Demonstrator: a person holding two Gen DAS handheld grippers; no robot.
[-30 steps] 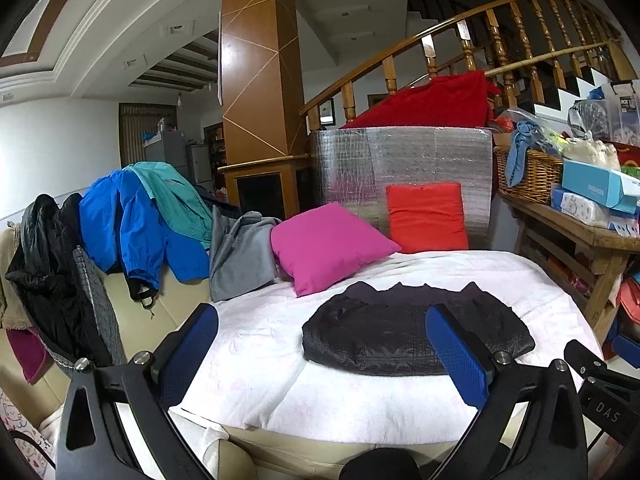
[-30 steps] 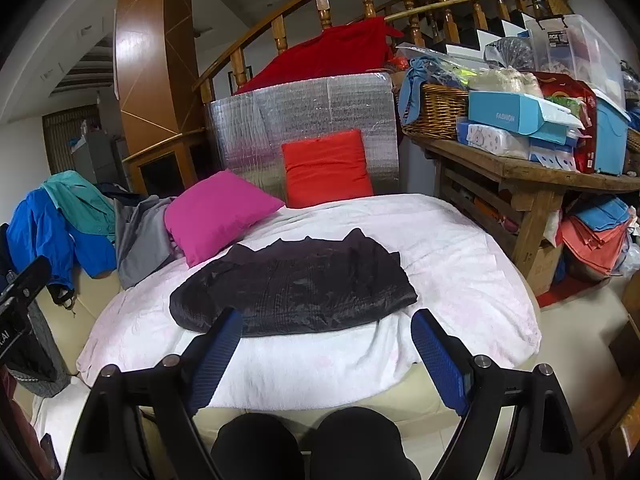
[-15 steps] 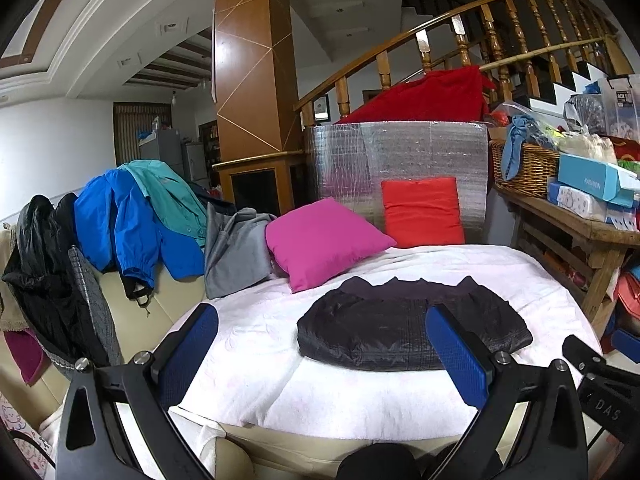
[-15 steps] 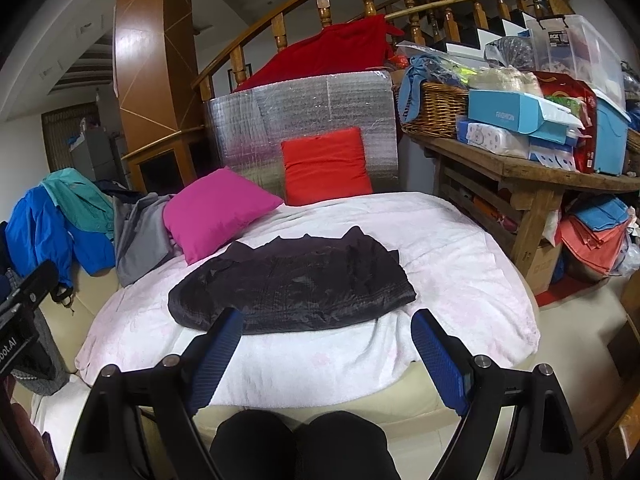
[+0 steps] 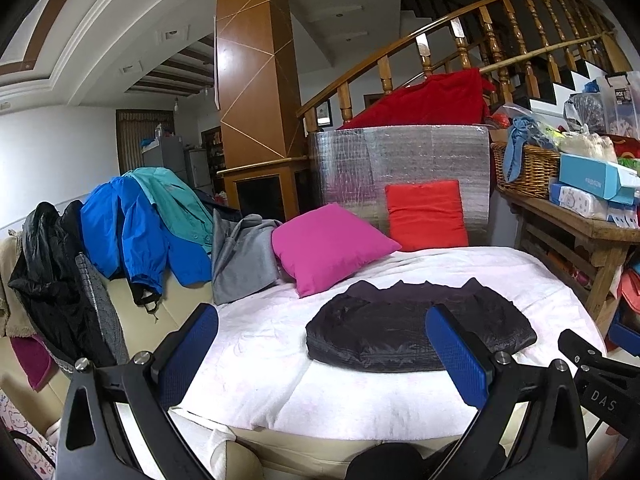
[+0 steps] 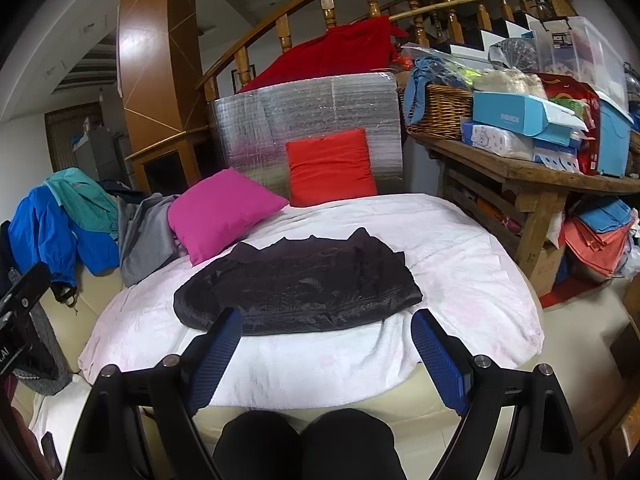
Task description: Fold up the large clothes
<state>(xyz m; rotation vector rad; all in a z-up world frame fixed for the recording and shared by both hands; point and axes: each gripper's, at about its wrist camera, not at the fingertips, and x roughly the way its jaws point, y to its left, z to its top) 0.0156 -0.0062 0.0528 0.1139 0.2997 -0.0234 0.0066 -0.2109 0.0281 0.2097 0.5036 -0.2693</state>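
A folded black jacket lies flat on the white blanket that covers the sofa; it also shows in the right wrist view on the blanket. My left gripper is open and empty, held back from the sofa's front edge, to the left of the jacket. My right gripper is open and empty, held back in front of the jacket's near edge. Neither touches the cloth.
A pink cushion and a red cushion lean at the back of the sofa. Blue, teal, grey and black garments hang over the left sofa back. A cluttered wooden table stands at the right.
Both grippers have drawn back slightly from the sofa, still open. The folded jacket has not moved.
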